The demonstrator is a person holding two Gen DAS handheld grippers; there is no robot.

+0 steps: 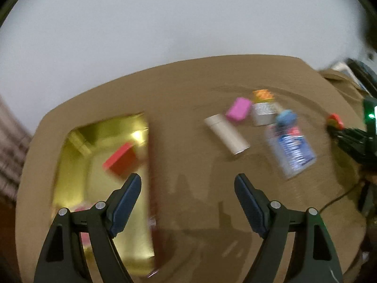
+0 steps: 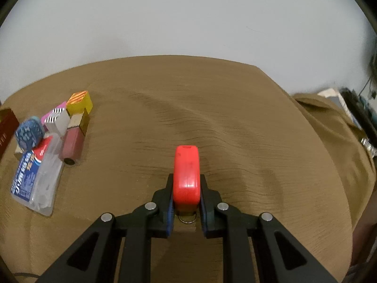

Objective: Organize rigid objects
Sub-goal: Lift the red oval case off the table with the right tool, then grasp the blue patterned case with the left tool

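The right gripper (image 2: pixel 186 188) is clamping a red case (image 2: pixel 186 174); the left gripper (image 1: pixel 187 184) is gaping wide, holding nothing, beside the gold tray (image 1: pixel 139 212); a tube (image 1: pixel 226 134) is lying ahead.

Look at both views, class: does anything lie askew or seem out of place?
Yes. The clear plastic case and the cream tube lie tipped over at angles in a loose huddle with the small boxes, while only a red box sits in the gold tray. The brown cloth is rippled.

A wrinkled brown cloth (image 2: pixel 235 122) covers the table. Behind it stands a plain pale grey wall (image 2: pixel 188 16).
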